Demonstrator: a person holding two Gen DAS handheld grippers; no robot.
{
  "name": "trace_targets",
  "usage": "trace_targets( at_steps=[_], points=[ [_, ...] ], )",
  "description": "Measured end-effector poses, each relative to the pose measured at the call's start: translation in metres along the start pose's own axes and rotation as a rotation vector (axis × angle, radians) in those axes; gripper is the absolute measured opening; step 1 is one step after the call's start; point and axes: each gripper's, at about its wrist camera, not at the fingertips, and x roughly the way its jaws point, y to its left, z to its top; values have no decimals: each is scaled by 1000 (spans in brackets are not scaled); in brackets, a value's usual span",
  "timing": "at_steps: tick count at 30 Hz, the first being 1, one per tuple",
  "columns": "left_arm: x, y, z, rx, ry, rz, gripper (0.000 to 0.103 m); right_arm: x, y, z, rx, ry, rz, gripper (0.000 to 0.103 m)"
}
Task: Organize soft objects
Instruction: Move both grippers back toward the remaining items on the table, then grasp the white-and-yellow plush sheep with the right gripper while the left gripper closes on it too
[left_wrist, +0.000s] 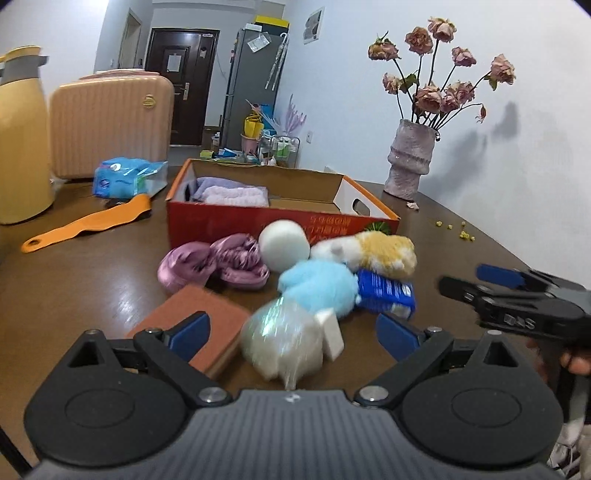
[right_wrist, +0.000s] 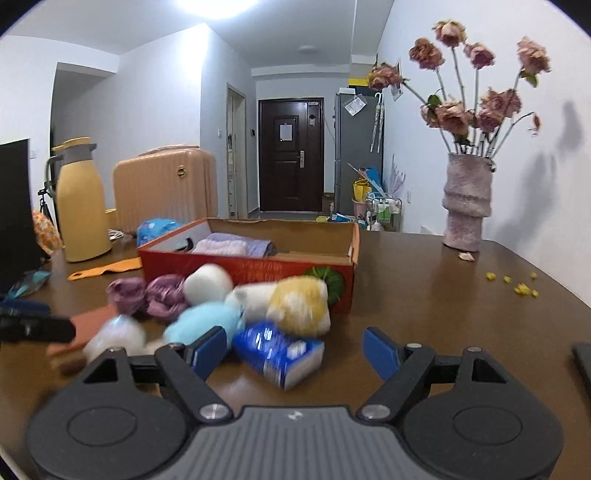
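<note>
The white netted puff (left_wrist: 284, 339) is found at the table's near edge, just ahead of the box (left_wrist: 258, 221), centred between the spread, empty fingers of the left gripper (left_wrist: 291, 332); the right gripper (right_wrist: 293, 350) is likewise held open and empty, farther off.

dark wooden table (right_wrist: 424, 314) with red box (right_wrist: 258, 271), vase (right_wrist: 467, 210) (soft toys jumbled)
</note>
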Motion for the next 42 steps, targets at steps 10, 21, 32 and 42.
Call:
trace_targets(
  at_steps=[10, 21, 32, 42],
  points=[
    [58, -7, 21, 13, 41, -33, 96, 110, -14, 23, 34, 107, 10, 68],
    [31, -26, 21, 24, -18, -48, 88, 59, -22, 32, 102, -68, 6, 45],
    [3, -28, -43, -17, 121, -114, 87, -45, 14, -52, 92, 20, 190, 46],
    [6, -28, -60, 14, 120, -149, 82, -60, 20, -73, 100, 74, 213, 54]
  ],
)
